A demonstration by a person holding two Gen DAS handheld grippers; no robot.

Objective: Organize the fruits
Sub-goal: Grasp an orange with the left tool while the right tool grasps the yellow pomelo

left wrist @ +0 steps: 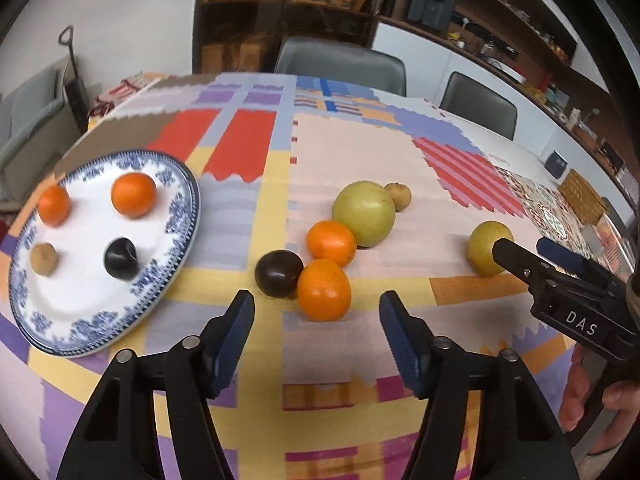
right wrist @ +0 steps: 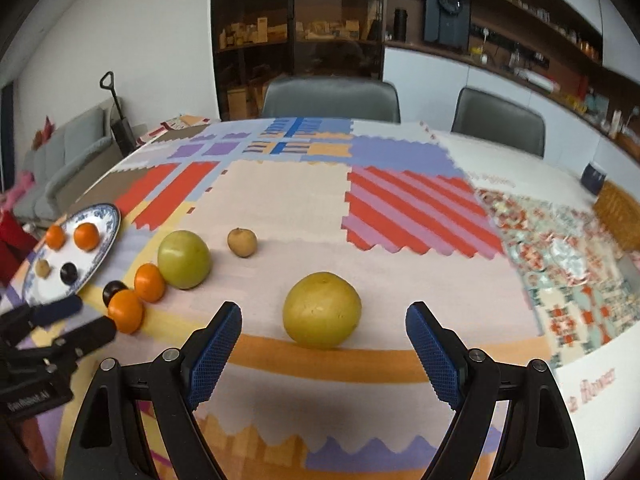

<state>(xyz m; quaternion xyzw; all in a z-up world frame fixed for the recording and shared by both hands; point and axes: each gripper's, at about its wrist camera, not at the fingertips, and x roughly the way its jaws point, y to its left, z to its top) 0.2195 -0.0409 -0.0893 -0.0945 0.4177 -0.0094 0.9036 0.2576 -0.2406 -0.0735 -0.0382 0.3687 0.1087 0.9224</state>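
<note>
A blue-and-white plate (left wrist: 176,216) (right wrist: 110,224) at the left holds two oranges (left wrist: 133,195), a dark plum (left wrist: 121,259) and a small brown fruit (left wrist: 44,259). On the cloth lie a dark plum (left wrist: 279,274), two oranges (left wrist: 324,290) (left wrist: 331,242), a large green apple (left wrist: 363,213) (right wrist: 184,254) and a small brown fruit (left wrist: 398,196) (right wrist: 242,242). My left gripper (left wrist: 316,316) (right wrist: 76,318) is open and empty, just short of the near orange. My right gripper (right wrist: 324,332) (left wrist: 528,250) is open and empty, with a yellow-green fruit (right wrist: 322,311) (left wrist: 486,248) just ahead between its fingers.
A patchwork cloth (left wrist: 344,148) covers the table. Two grey chairs (right wrist: 330,98) (right wrist: 500,120) stand at the far edge. A wicker basket (right wrist: 618,212) and a dark cup (right wrist: 594,176) sit at the far right. A sofa (right wrist: 60,160) is beyond the left edge.
</note>
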